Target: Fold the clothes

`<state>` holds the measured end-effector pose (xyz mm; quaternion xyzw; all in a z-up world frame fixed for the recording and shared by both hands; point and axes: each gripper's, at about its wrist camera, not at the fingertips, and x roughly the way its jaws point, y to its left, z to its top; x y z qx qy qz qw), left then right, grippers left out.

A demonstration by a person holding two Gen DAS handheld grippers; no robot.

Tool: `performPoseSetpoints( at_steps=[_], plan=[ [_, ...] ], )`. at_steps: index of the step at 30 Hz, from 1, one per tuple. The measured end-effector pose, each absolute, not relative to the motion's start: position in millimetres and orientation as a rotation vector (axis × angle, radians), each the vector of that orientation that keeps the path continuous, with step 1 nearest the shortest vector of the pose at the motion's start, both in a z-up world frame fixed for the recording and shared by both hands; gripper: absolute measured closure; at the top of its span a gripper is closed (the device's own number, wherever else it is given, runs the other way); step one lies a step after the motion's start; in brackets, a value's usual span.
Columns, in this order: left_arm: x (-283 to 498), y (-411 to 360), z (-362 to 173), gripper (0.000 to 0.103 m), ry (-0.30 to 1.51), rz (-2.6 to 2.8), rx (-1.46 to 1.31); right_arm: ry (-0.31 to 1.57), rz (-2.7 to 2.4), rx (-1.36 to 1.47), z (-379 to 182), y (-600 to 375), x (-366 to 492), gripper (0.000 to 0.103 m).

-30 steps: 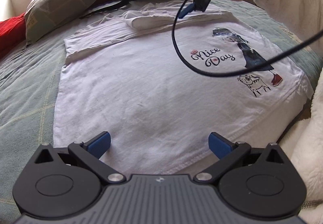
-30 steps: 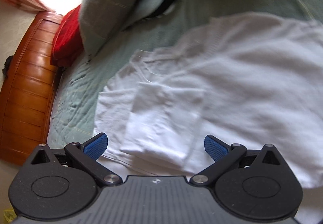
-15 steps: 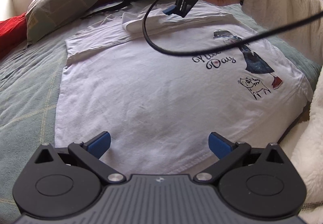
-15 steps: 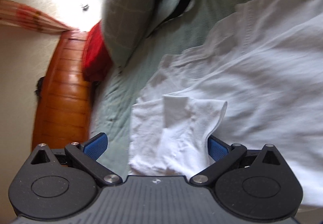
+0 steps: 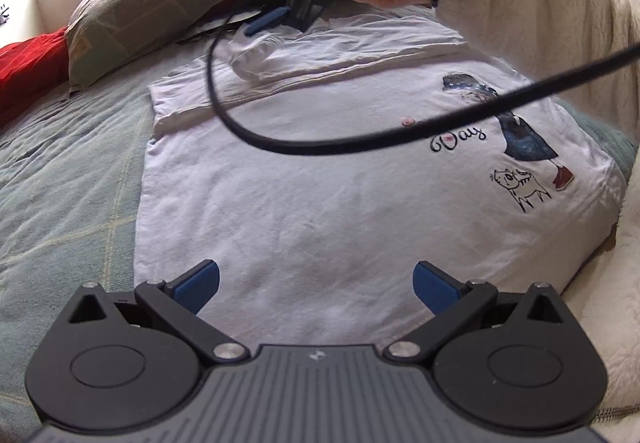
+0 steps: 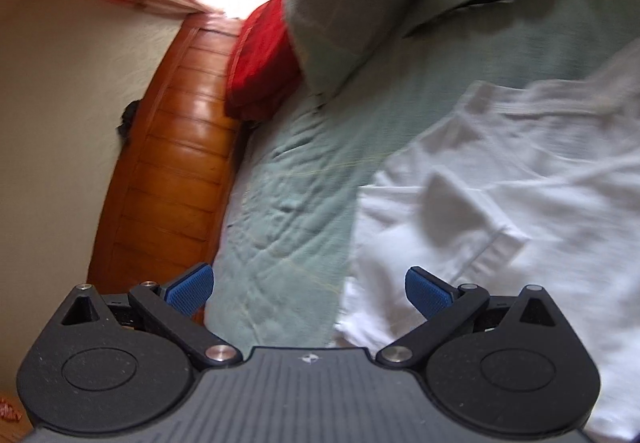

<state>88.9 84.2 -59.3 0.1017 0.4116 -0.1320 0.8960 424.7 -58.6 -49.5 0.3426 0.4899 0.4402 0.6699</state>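
T-shirt (image 5: 320,203) flat on bedspread (image 5: 60,183), hem toward left gripper (image 5: 316,285), collar toward pillow (image 5: 132,15). Both grippers wide, empty; cable (image 5: 320,143) crosses shirt.

Open tongs (image 6: 308,289), white shirt (image 6: 500,211), green bedspread (image 6: 288,211), wooden headboard (image 6: 176,171)

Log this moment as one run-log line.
task: fold clothes | left gripper: open, over T-shirt hem | right gripper: open, at folded sleeve | shirt flat on bedspread, one sleeve folded in
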Motion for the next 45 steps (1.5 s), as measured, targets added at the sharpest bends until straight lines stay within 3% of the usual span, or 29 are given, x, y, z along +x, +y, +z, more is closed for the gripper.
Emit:
performPoseSetpoints(
  at_steps=[25,32,36,45],
  plan=[
    [87.5,97.7,-70.1,0.001,0.881,-0.251,0.165,1.065,0.877,0.53,-42.1,-54.0,440.6,0.0],
    [89.9,96.5,-70.1,0.001,0.88,-0.247,0.162,1.03,0.754,0.223,-40.0,-25.1,452.5,0.0],
    [89.5,99.9,-71.5,0.001,0.882,-0.243,0.143,1.148,0.811,0.142,-54.4,-5.4,464.2,0.0],
    [96.0,103.4,-70.8,0.001,0.887,-0.223,0.137,1.057,1.05,0.275,-34.9,6.8,467.5,0.0]
  ],
)
